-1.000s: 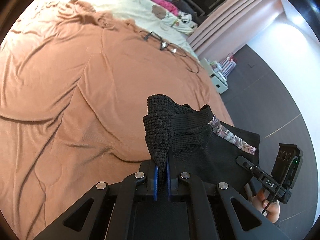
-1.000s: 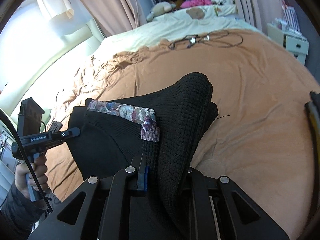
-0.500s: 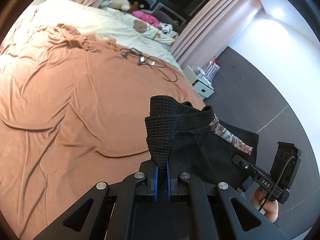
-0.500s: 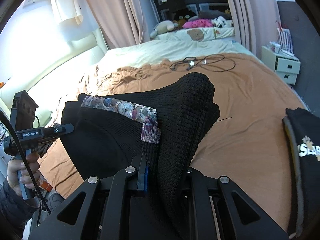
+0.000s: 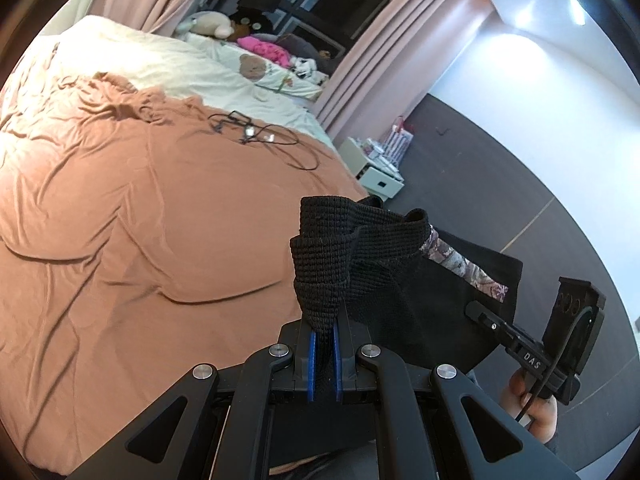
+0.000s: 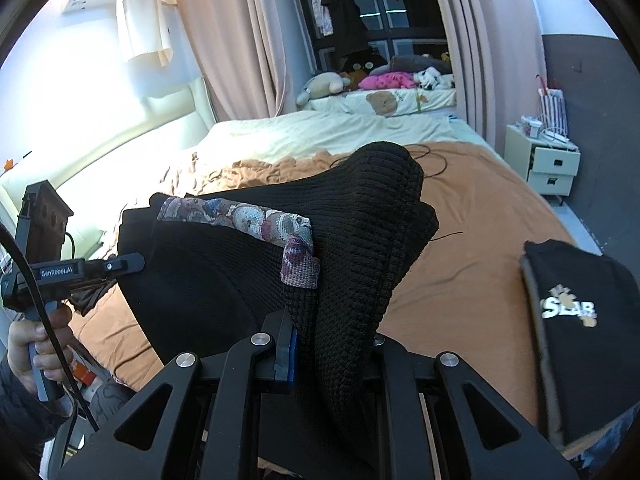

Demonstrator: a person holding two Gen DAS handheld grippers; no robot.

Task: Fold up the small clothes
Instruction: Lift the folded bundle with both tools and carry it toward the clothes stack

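While both claws hold it, the black knit garment (image 5: 384,264) hangs in the air above the near edge of the bed (image 5: 140,208):

Left gripper (image 5: 324,354): blue pads nearly together, pinching a bunched fold of the garment's knit edge; the cloth rises straight out of the pads
Right gripper (image 6: 320,354): clamped on a thicker wad of the same garment; one blue pad shows on its left side, the other finger is hidden by the knit
Garment: black ribbed knit with a floral patterned band (image 6: 240,220) along one edge; stretched between the two claws; held clear of the bed
Hands: one hand (image 6: 36,340) grips the left tool's handle, seen from the right wrist camera; the other hand (image 5: 532,408) grips the right tool's handle
Folded item (image 6: 580,320): dark cloth with a white printed logo, lying on the bed's near right corner, beside the held garment
Bed: orange-brown sheet, wrinkled; black cables (image 5: 256,136) lie on it beyond the garment
Farther: cream bedding (image 6: 320,128) past the cables; white drawer unit (image 6: 548,164) beside the bed's far right; soft toys (image 6: 324,84) at the back by the pink curtains (image 6: 224,40)
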